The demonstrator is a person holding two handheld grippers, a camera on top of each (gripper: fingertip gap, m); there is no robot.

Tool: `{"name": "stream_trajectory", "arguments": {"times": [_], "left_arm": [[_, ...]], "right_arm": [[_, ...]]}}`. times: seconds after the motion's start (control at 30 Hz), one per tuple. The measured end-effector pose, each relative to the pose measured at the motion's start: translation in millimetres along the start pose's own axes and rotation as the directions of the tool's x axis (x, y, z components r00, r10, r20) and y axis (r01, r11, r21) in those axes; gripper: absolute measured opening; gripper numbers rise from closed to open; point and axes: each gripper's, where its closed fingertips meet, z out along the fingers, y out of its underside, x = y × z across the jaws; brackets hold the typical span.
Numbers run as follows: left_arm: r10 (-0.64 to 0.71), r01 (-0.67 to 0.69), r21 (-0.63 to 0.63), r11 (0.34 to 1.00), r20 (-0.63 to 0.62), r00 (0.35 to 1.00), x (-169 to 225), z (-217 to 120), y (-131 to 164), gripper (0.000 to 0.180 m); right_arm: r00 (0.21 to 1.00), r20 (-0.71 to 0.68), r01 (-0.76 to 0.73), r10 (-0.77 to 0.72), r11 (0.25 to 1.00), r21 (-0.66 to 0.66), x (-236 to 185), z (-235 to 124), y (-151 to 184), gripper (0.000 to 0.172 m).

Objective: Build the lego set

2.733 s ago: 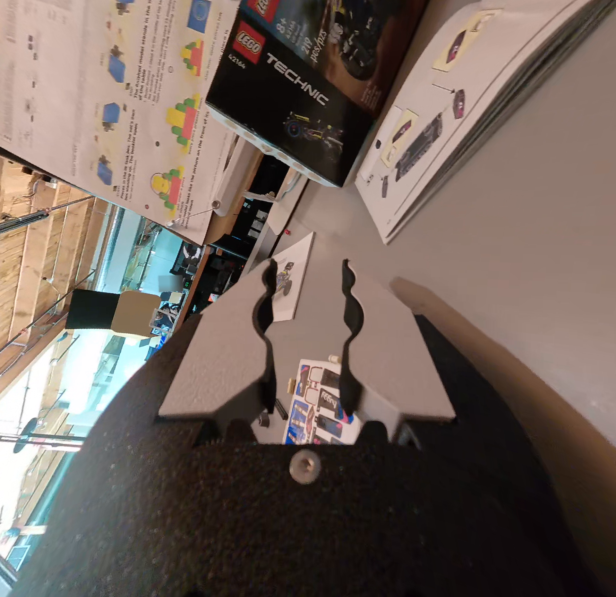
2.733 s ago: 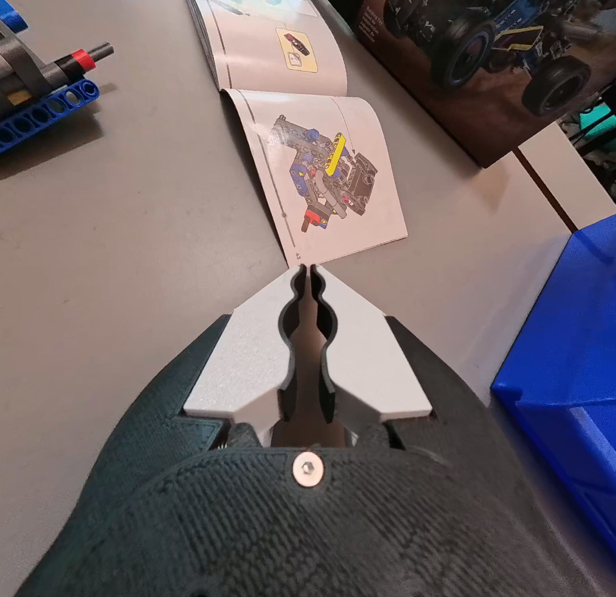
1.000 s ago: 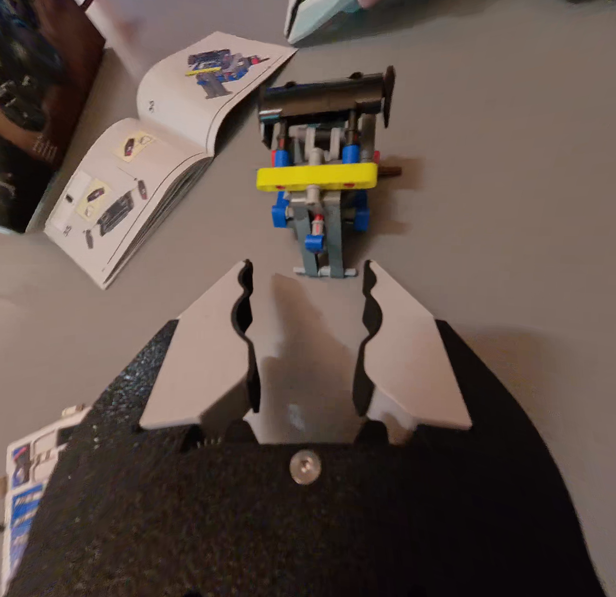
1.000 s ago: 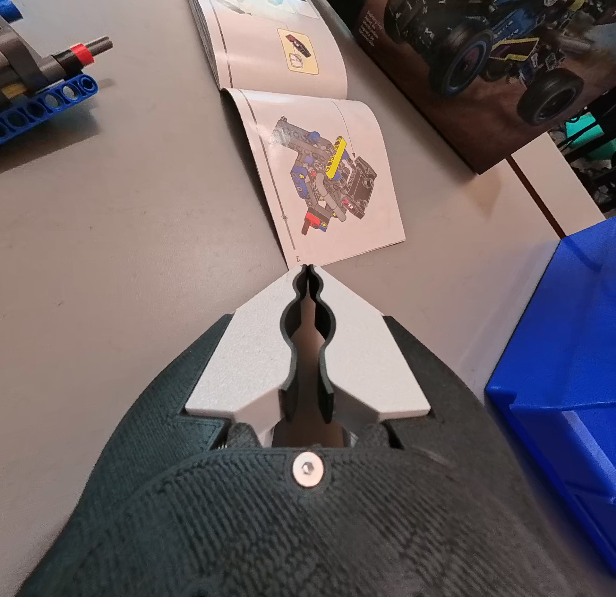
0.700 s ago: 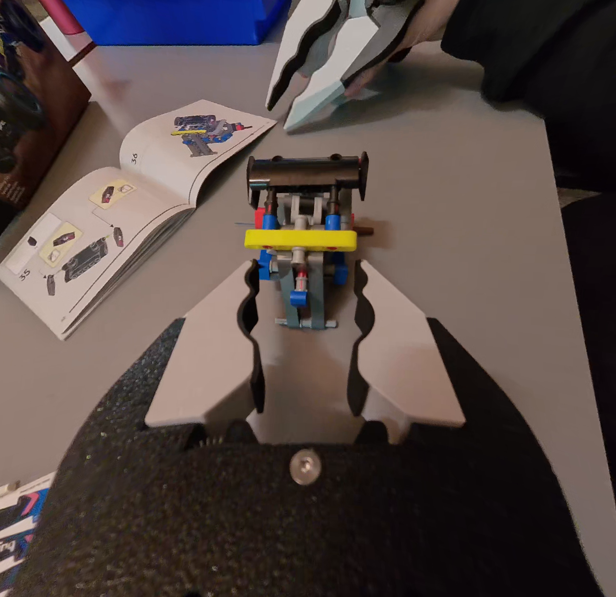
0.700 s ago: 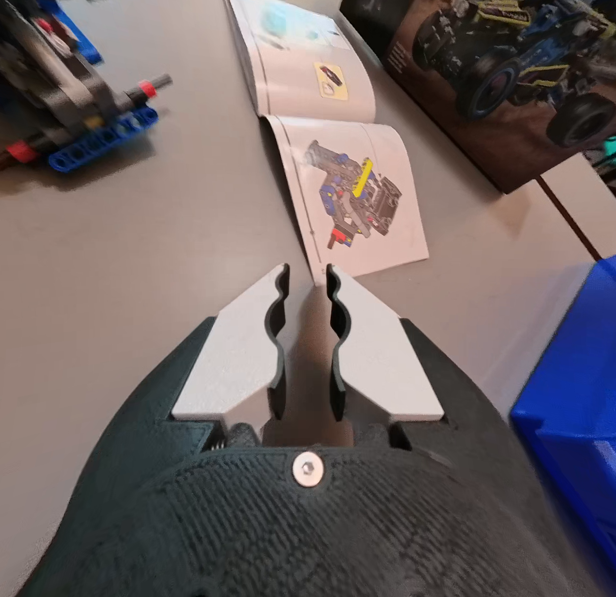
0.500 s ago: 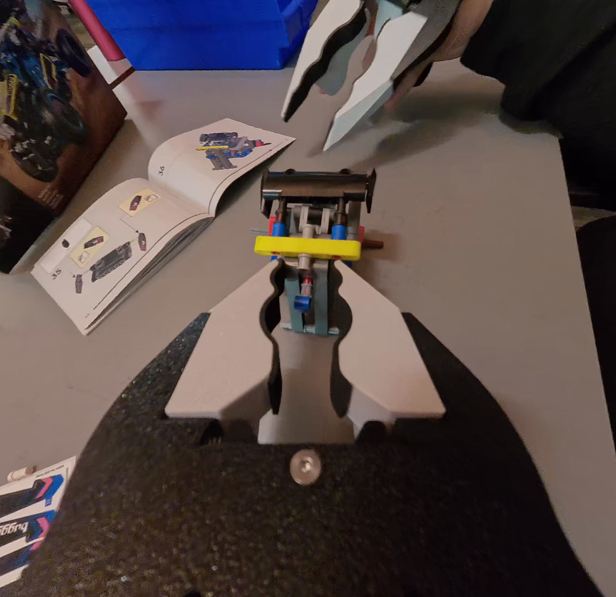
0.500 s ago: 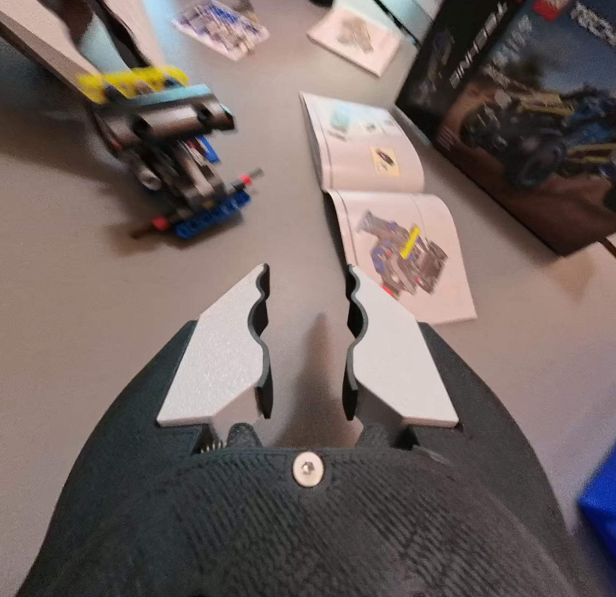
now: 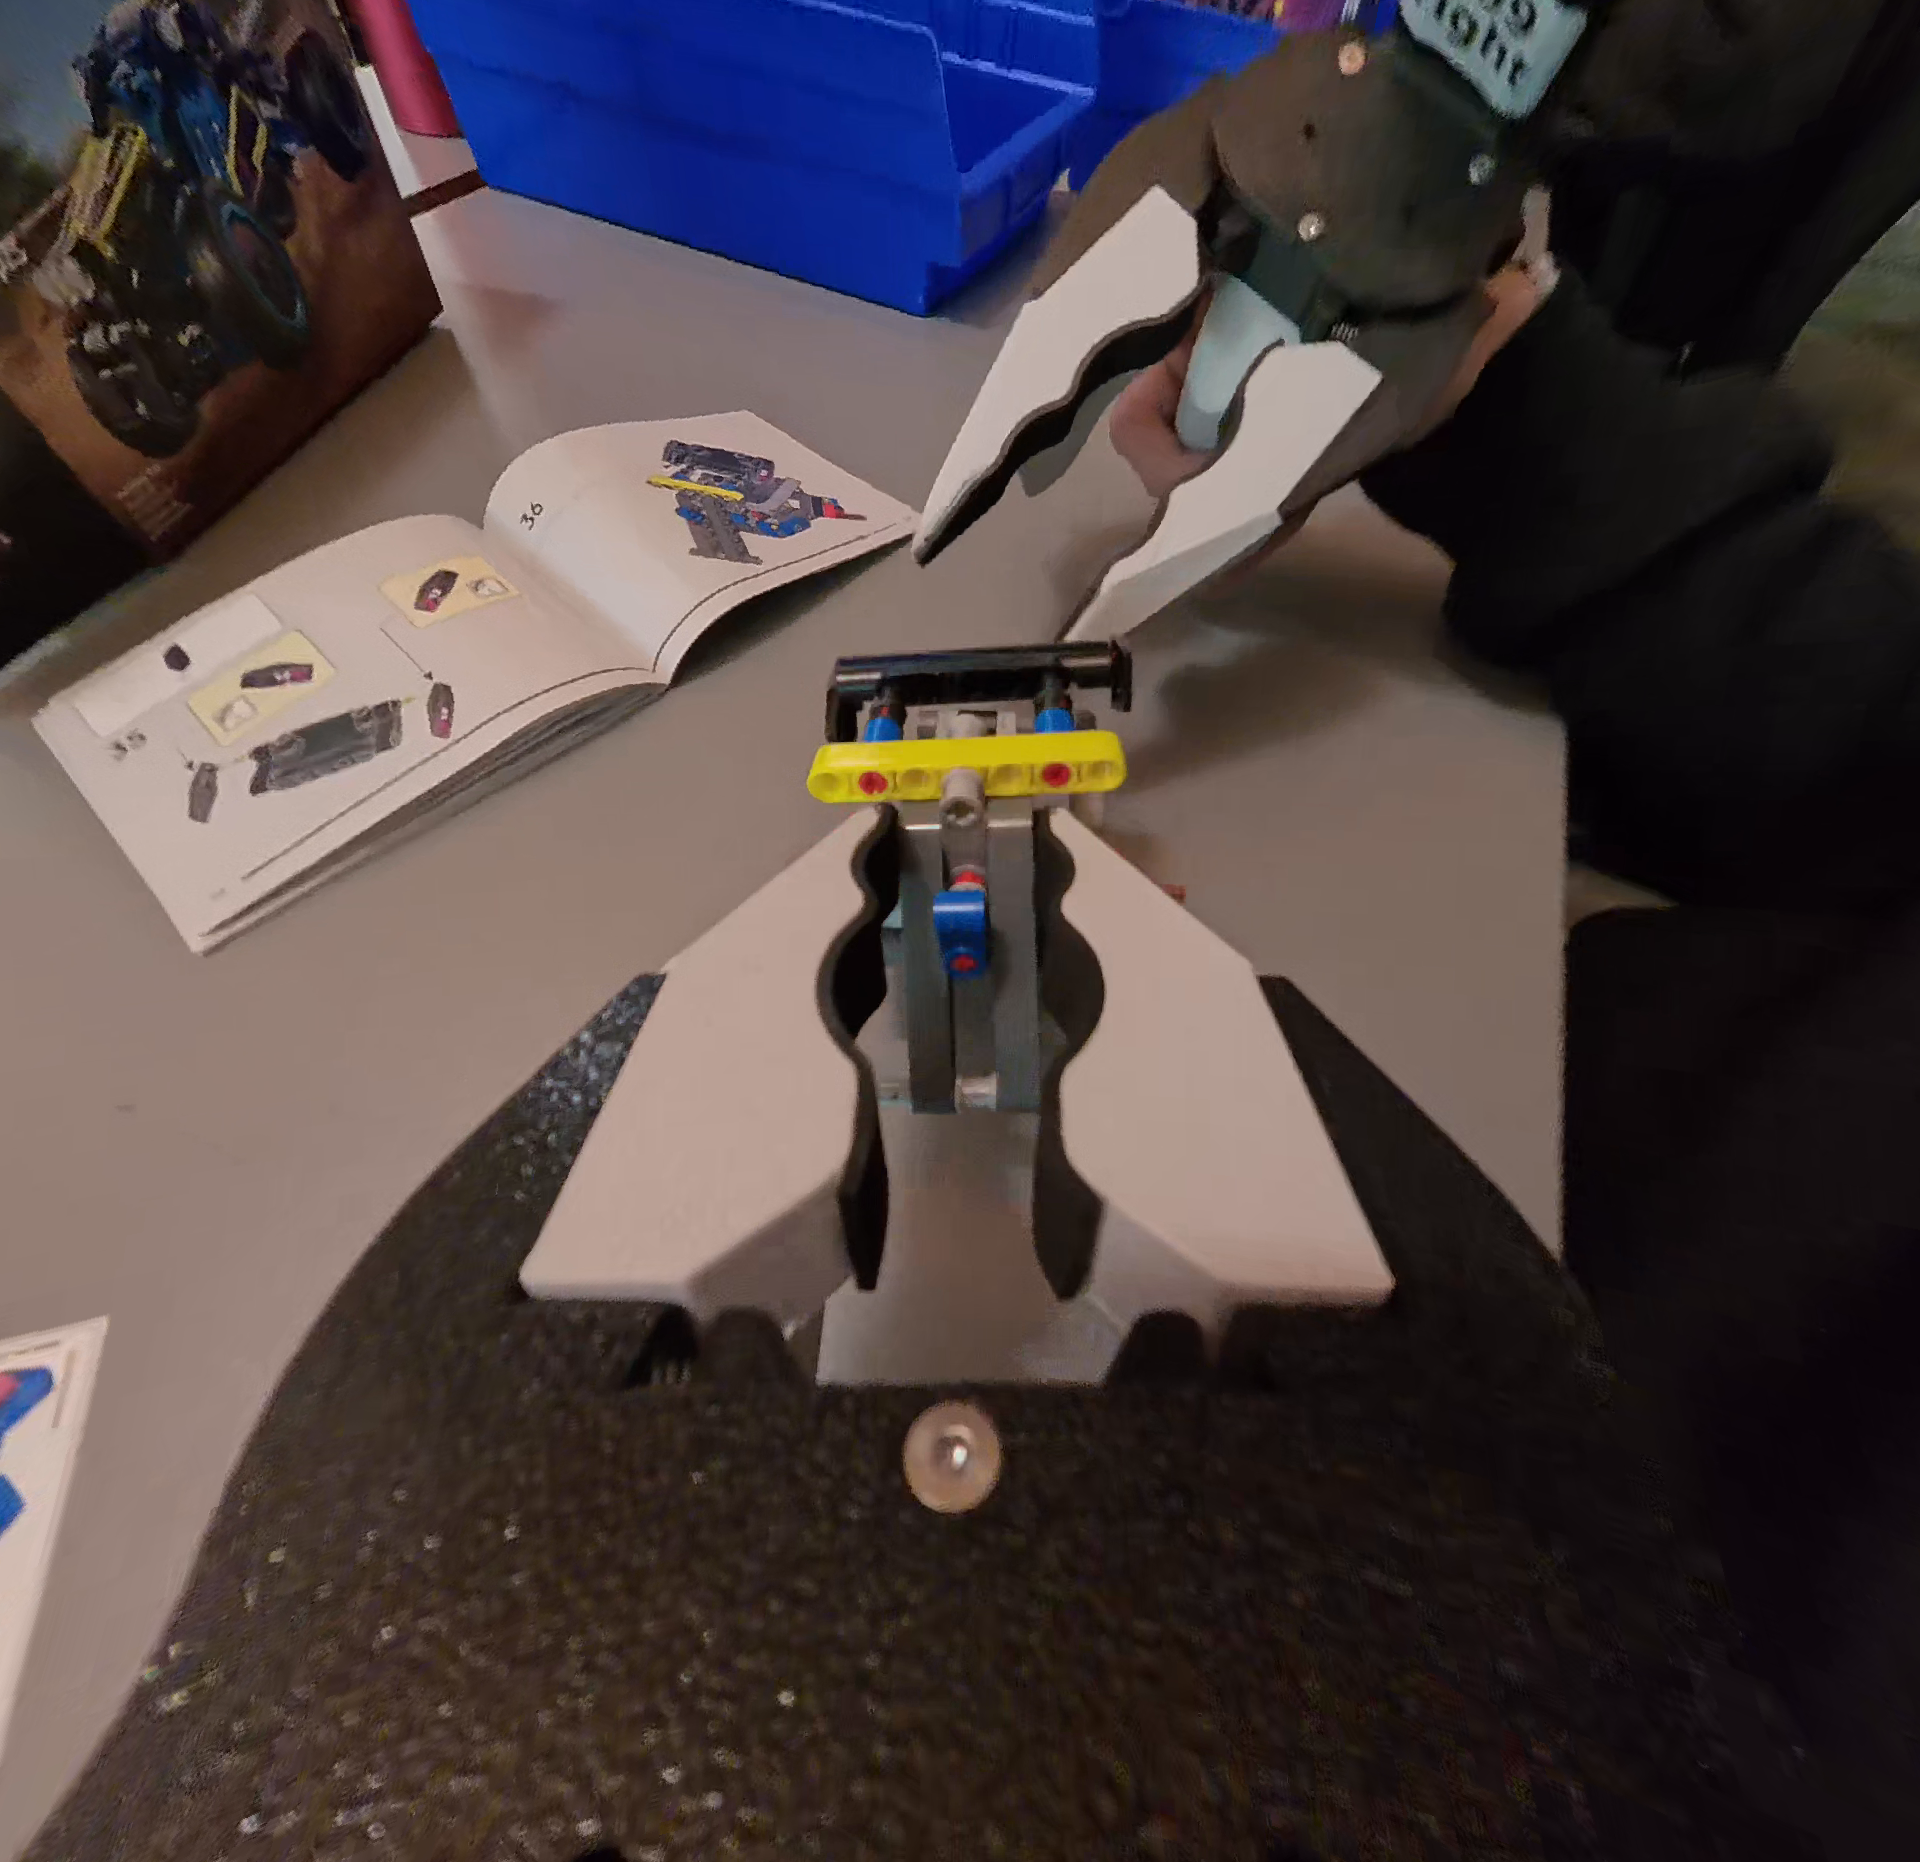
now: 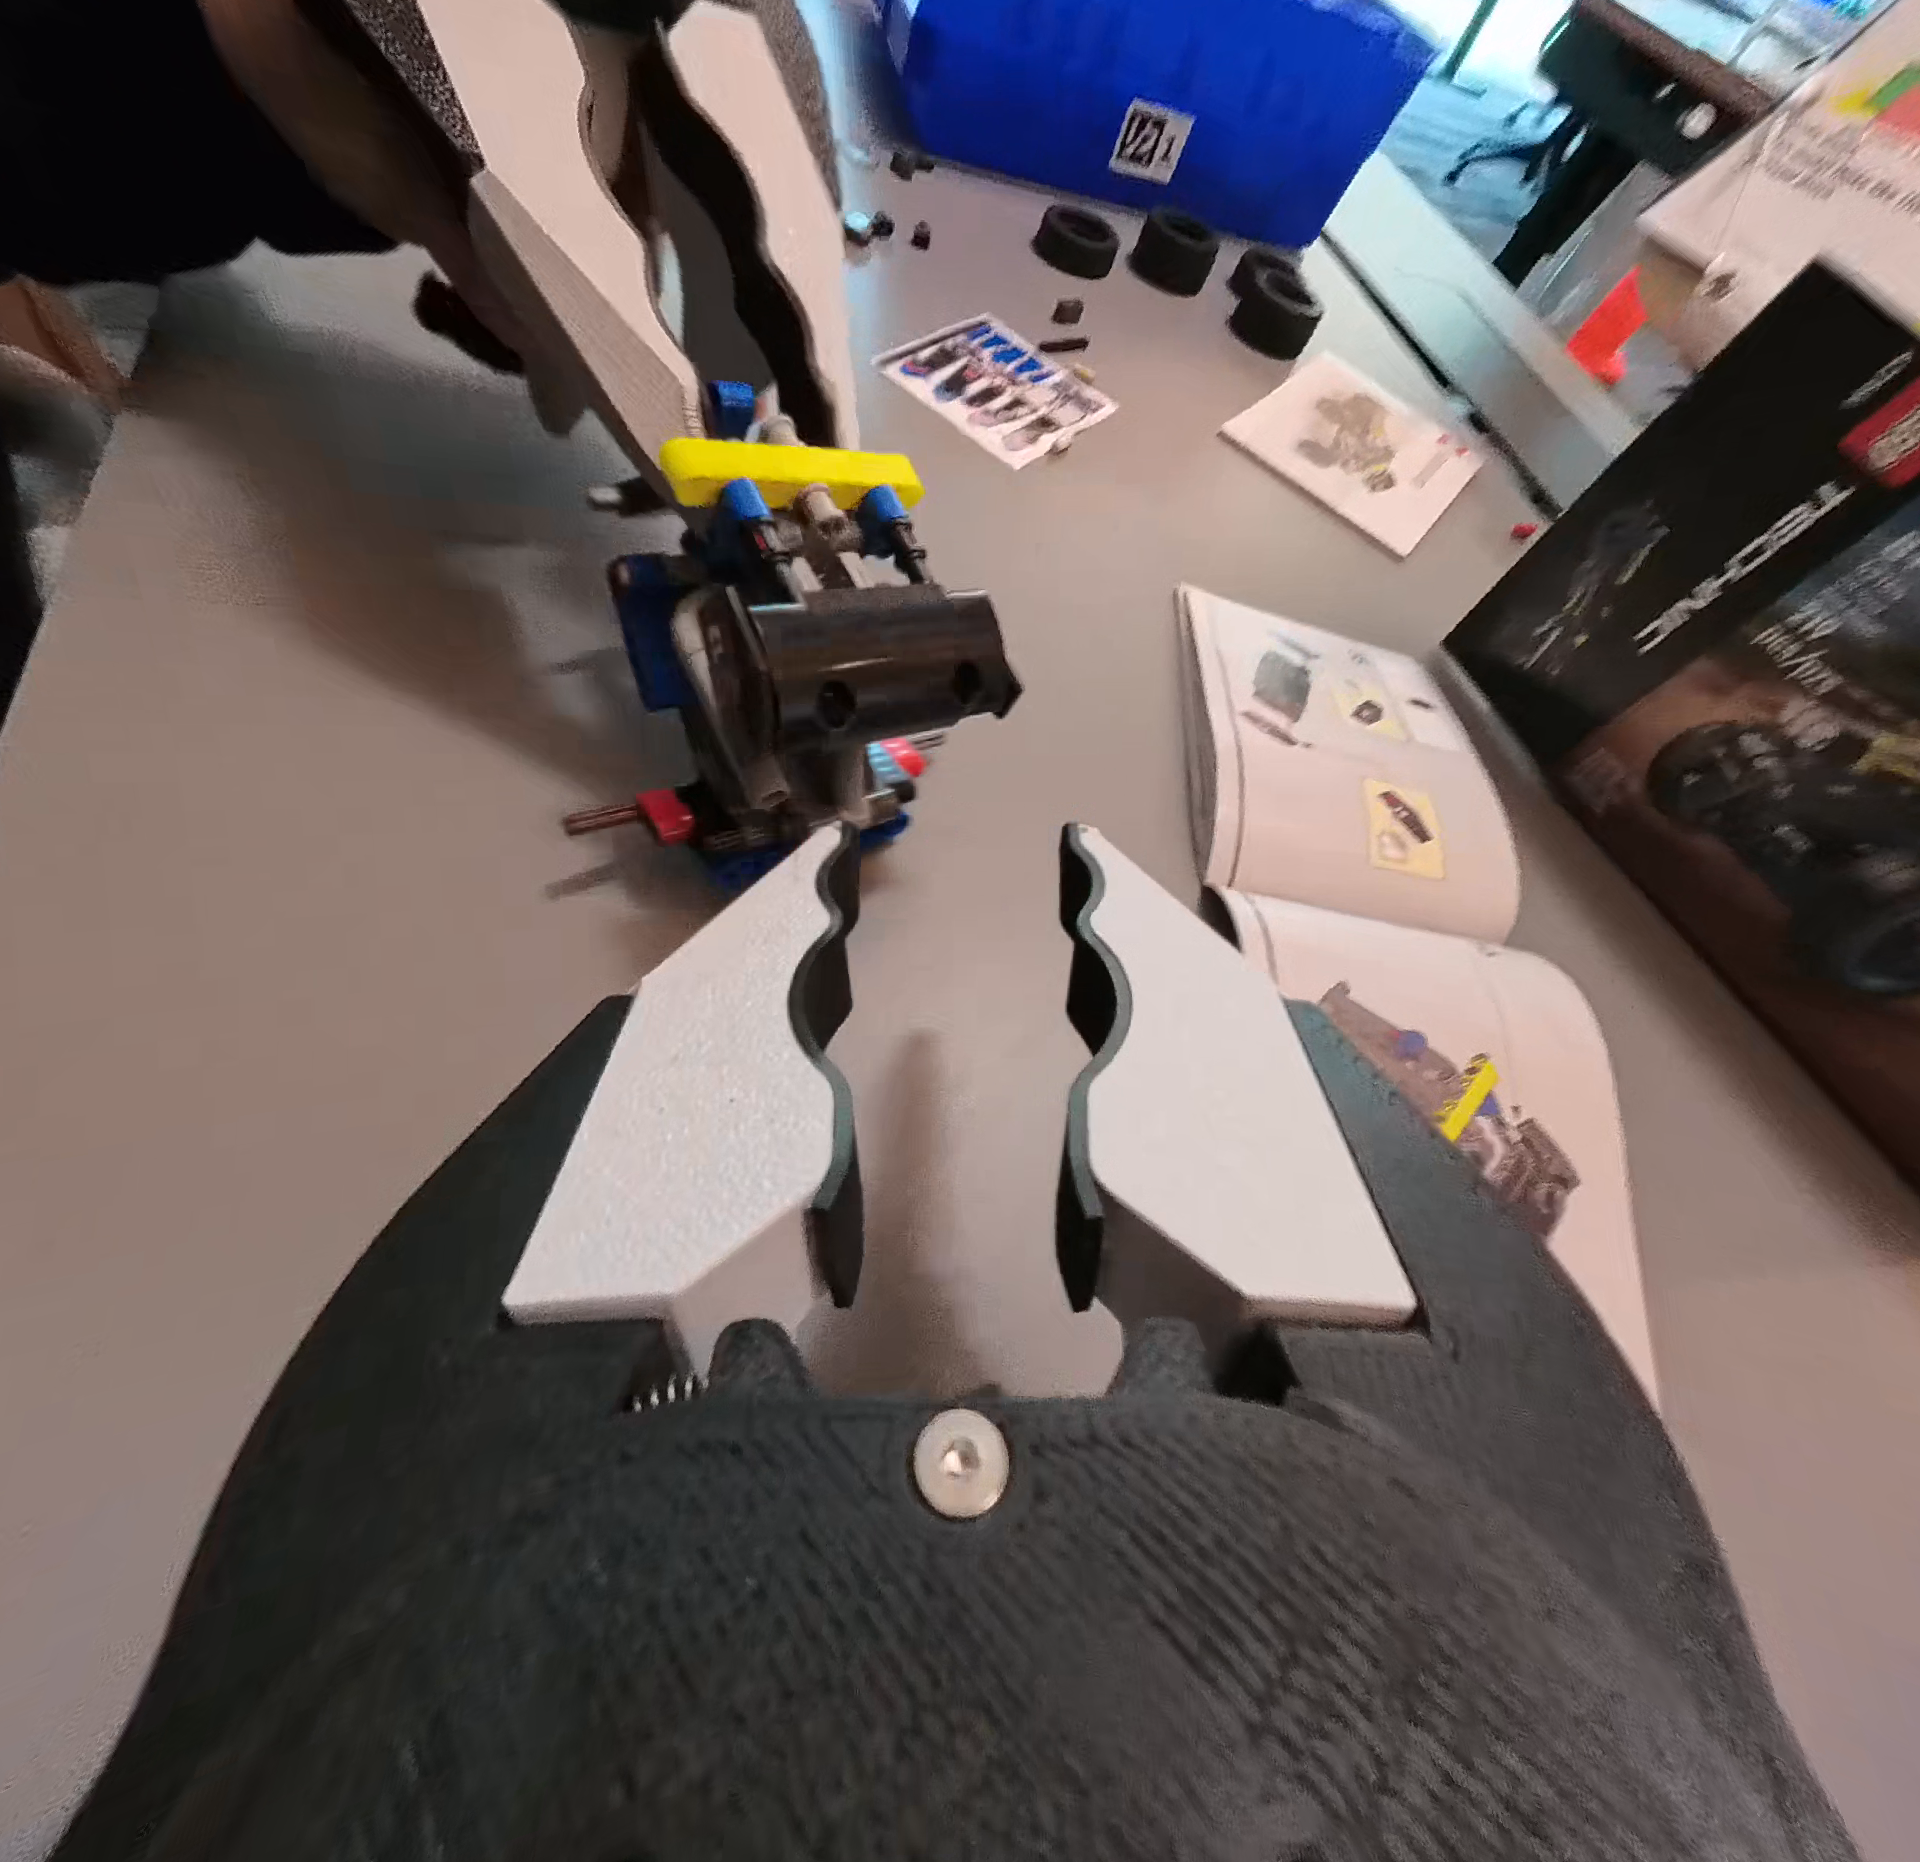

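Brick model (image 9: 966,763) | yellow beam, black top, grey stem | left gripper (image 9: 961,825) clamps stem | right gripper (image 10: 956,846) wide, bare

Two hand-held grippers with pale grey fingers on dark textured bodies

The left gripper (image 9: 961,825) had a black, speckled, grainy body with one round silver screw on its midline, and two pale grey wedge-shaped fingers (image 9: 748,1064) whose inner edges were wavy and lined in black. The right gripper (image 10: 956,856) had a dark body with a woven-looking ribbed texture, the same silver screw, a small coil spring at the left finger's root, a pale blue-grey handle and a pale label. The person wore dark sleeves (image 9: 1662,524).
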Motion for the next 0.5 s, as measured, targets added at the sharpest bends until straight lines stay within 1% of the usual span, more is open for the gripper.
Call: {"name": "stream_trajectory", "arguments": {"times": [0.03,0.13,0.23,0.3,0.37,0.5], "left_arm": [[-0.033,0.033,0.014,0.999,-0.017,0.999,1,-3,-4,0.022],[-0.157,0.161,0.060,0.985,-0.064,0.985,4,-14,-20,0.023],[-0.252,0.263,0.088,0.961,-0.114,0.961,7,-24,-36,0.023],[-0.288,0.302,0.080,0.950,-0.151,0.946,13,-29,-42,0.023],[-0.316,0.334,0.082,0.939,-0.176,0.932,17,-34,-48,0.023],[-0.355,0.381,0.083,0.921,-0.226,0.907,26,-43,-59,0.023]], "right_arm": [[1.000,-0.014,0.003,-0.002,1.000,0.029,2,-1,-6,0.036],[1.000,0.002,0.030,-0.031,0.993,0.117,-4,-3,-25,0.036],[0.991,-0.079,0.119,-0.108,0.980,0.157,1,-5,-42,0.036],[0.980,-0.144,0.165,-0.136,0.964,0.209,6,-10,-59,0.036],[0.973,-0.149,0.209,-0.174,0.942,0.262,-1,-15,-75,0.035],[0.944,-0.189,0.318,-0.271,0.903,0.291,-11,-21,-95,0.030]]}}
